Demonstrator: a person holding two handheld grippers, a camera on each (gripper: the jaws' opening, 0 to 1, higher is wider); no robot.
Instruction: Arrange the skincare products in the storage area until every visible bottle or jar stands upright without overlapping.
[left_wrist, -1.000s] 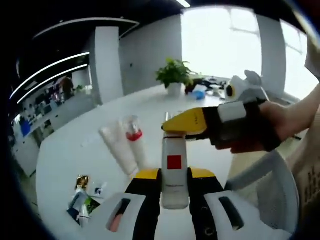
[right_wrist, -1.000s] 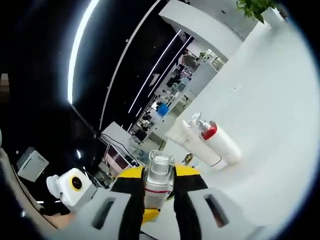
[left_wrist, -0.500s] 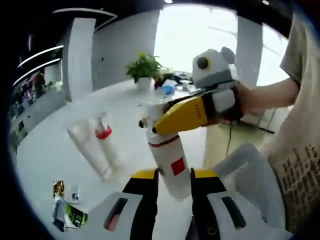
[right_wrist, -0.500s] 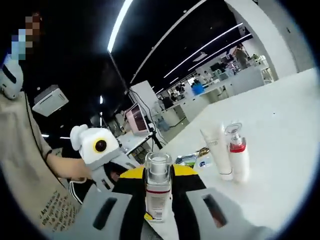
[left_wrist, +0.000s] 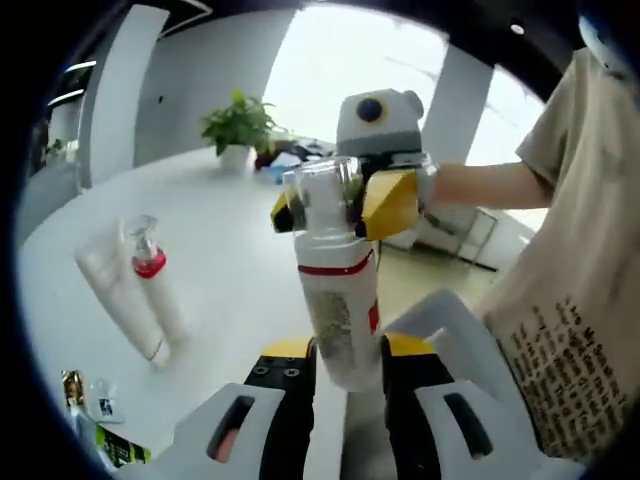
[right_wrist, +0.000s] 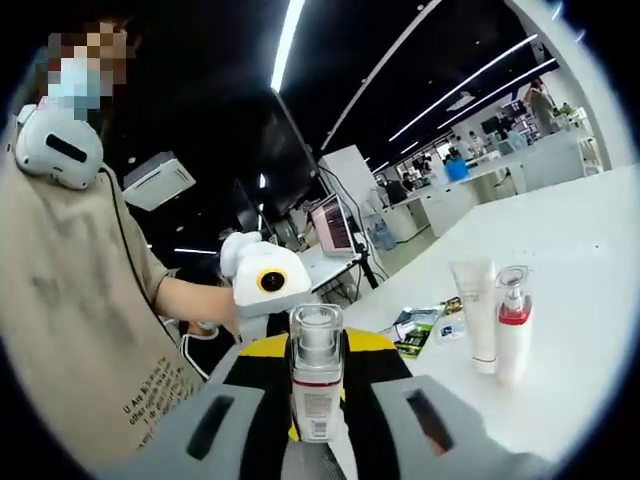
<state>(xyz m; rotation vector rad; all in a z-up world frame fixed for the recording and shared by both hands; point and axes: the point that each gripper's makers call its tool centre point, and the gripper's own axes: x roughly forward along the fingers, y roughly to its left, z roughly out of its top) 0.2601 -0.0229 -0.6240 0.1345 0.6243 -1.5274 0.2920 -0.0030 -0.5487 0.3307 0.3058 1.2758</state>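
Left gripper is pinching the lower body of the white bottle, held in the air between both tools. Right gripper is clamping the same bottle's clear cap end, entering the left gripper view at 12 o'clock. At 9 o'clock in that view, a white tube and a red-collared pump bottle are lying touching on the white table.
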